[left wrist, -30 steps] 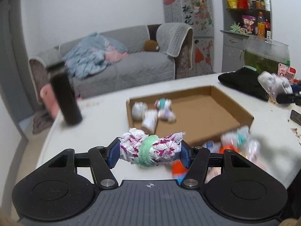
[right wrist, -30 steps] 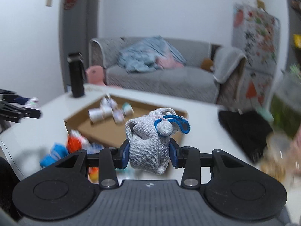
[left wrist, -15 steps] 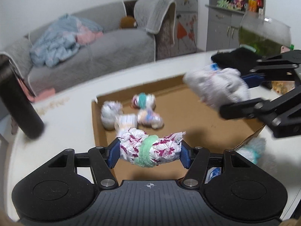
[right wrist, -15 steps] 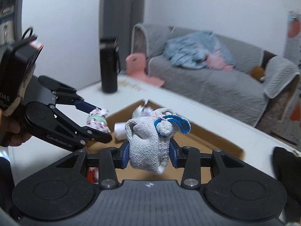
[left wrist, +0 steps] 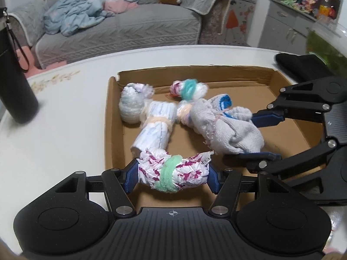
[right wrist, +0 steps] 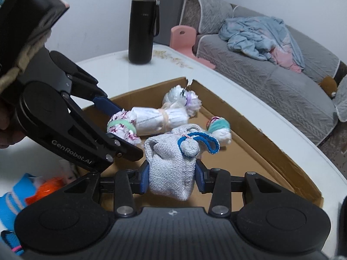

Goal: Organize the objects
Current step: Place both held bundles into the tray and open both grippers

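Note:
My left gripper (left wrist: pixel 173 176) is shut on a white roll with pink flecks and a green band (left wrist: pixel 173 173), held over the near left corner of the shallow cardboard tray (left wrist: pixel 288 117). My right gripper (right wrist: pixel 172 174) is shut on a grey knitted bundle with a blue loop (right wrist: pixel 171 162), which hangs low over the tray's middle; the same grey bundle (left wrist: pixel 227 127) shows in the left wrist view with the right gripper (left wrist: pixel 260 136) reaching in from the right. Several rolled bundles lie in the tray's far left part, among them a pale blue striped roll (left wrist: pixel 155 125).
A black bottle (right wrist: pixel 142 25) stands on the white table (left wrist: pixel 65 108) left of the tray. More rolled bundles, blue and orange (right wrist: pixel 32 192), lie on the table beside the tray. A black cloth (left wrist: pixel 301 65) lies at the far right. A grey sofa (left wrist: pixel 121 26) stands behind the table.
Both grippers have come down and in over the tray, each still holding its bundle. The right gripper's grey bundle now hangs beside the rolls lying in the tray.

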Available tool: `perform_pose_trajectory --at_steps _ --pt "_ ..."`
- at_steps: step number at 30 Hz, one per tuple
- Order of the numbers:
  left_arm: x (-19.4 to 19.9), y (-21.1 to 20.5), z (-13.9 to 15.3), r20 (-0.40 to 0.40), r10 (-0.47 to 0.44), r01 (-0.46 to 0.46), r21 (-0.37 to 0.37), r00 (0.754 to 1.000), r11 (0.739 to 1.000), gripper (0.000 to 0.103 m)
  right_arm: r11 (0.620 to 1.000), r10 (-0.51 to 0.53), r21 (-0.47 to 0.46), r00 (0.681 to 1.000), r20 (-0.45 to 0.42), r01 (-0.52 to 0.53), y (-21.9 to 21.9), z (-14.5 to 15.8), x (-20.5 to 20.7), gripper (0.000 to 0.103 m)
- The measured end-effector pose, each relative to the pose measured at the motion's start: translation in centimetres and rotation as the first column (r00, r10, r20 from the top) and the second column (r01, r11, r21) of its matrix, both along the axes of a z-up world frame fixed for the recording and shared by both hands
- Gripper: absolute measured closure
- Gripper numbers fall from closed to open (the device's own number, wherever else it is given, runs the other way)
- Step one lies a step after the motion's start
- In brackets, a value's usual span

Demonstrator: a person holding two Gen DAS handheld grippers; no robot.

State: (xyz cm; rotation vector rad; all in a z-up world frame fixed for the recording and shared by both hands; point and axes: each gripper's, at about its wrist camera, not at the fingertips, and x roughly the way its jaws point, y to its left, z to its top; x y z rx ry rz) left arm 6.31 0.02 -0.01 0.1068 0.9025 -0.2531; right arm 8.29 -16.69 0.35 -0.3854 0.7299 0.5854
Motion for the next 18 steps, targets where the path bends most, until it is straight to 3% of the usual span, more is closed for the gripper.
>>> perform_pose_trajectory --at_steps 4,12,18 --pt "0.0 -0.1 0.0 0.013 0.026 -0.026 0.017 1.000 1.000 0.036 1.000 0.001 0.013 1.000 -0.018 -0.001 -0.3 -0.2 0.2 0.065" --pt "-0.2 -1.9 -0.7 0.034 -0.028 0.022 0.156 0.999 0.988 0.031 1.000 0.024 -0.001 0.998 -0.057 -0.024 -0.8 -0.9 -0.2 0.061" --pt "0.2 -2.0 -0.7 0.017 -0.029 0.026 0.162 0.999 0.986 0.029 1.000 0.015 -0.019 0.999 -0.052 -0.016 -1.0 -0.7 -0.1 0.057"
